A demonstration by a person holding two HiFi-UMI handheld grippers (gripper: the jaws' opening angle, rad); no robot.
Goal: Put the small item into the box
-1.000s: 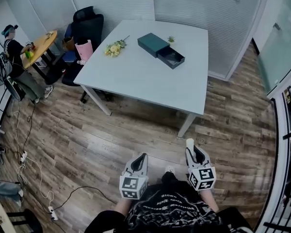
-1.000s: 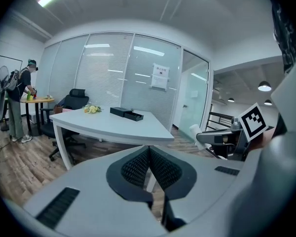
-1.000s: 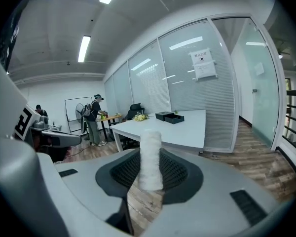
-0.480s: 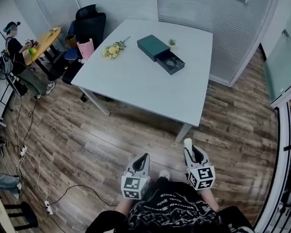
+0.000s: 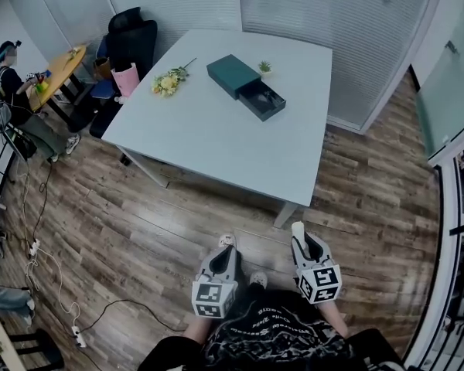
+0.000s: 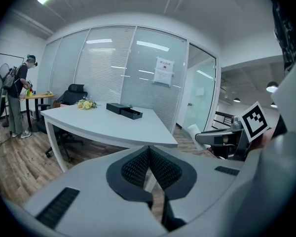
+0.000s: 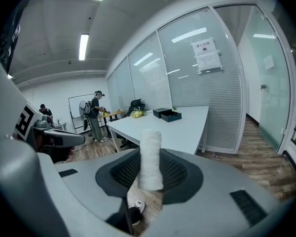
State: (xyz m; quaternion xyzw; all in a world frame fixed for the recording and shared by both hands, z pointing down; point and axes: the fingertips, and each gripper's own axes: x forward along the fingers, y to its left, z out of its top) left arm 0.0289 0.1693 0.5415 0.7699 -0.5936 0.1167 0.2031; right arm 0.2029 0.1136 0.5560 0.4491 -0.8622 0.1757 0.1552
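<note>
A dark green box lies on the white table with its drawer pulled open toward the right. My right gripper is shut on a small white roll, which stands upright between the pads. It hangs over the wooden floor, short of the table's near edge. My left gripper is beside it, shut with nothing in it; its pads meet at the tip. The box shows far off in the right gripper view, as it does in the left gripper view.
Yellow flowers and a tiny potted plant lie near the box. A black chair and a pink bag stand at the table's far left. A person stands at a yellow table. Cables trail over the floor.
Both grippers have come a little nearer to the table, side by side. The white roll stays held in the right gripper; the left stays shut.
</note>
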